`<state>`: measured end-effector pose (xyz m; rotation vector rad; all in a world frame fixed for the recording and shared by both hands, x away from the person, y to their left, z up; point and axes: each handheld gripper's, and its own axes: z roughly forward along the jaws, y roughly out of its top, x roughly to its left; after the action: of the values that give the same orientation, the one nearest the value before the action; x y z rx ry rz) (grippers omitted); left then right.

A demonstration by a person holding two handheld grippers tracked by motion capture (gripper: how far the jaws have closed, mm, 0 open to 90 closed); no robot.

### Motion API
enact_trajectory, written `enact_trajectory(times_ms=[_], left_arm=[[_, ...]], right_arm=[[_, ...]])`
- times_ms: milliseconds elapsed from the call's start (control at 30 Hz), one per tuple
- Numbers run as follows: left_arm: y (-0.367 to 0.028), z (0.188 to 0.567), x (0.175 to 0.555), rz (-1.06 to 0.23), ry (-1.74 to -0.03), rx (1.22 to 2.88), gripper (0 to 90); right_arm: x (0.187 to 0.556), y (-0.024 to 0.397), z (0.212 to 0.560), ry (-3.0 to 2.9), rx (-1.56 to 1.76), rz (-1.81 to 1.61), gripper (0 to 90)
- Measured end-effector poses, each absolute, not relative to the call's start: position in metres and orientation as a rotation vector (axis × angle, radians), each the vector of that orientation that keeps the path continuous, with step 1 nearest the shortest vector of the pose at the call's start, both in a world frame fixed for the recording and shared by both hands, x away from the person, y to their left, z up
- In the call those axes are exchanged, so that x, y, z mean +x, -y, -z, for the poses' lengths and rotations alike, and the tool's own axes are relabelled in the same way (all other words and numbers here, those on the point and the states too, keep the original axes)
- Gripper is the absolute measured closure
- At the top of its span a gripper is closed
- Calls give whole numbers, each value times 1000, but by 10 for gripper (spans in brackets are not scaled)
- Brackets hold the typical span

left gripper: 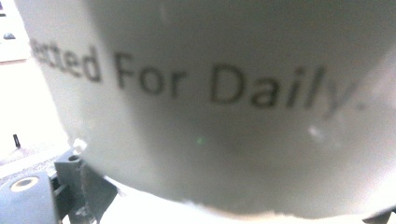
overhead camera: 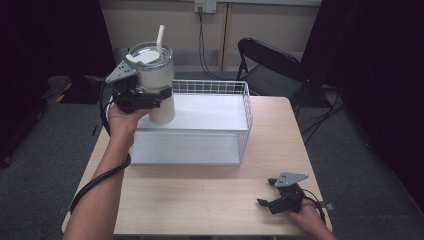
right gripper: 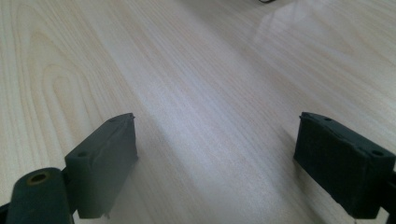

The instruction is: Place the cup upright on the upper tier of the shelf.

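while the right gripper (overhead camera: 269,192) is rested on the table (overhead camera: 200,200) with its jaws spread wide and nothing between them, a white cup (overhead camera: 154,80) with a straw (overhead camera: 160,37) is clamped by the left gripper (overhead camera: 150,95) above the wire basket's (overhead camera: 247,107) left end.

white insulated tumbler with clear lid and straw (left gripper: 233,116) — lettering blurred, first word cut off at frame's left edge | tumbler base hides part of white wire basket's (overhead camera: 240,90) back-left rim | tumbler hides left gripper (overhead camera: 145,97) fingertips — grip unclear
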<state>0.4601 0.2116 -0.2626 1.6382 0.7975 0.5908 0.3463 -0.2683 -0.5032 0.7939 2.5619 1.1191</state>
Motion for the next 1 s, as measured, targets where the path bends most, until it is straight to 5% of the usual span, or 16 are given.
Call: enact_trajectory(times_ms=[1000], left_arm=[[-217,271,454,-566,-832,1627,74]], right_arm=[[346,268,503,-2562,794,-1118,124]])
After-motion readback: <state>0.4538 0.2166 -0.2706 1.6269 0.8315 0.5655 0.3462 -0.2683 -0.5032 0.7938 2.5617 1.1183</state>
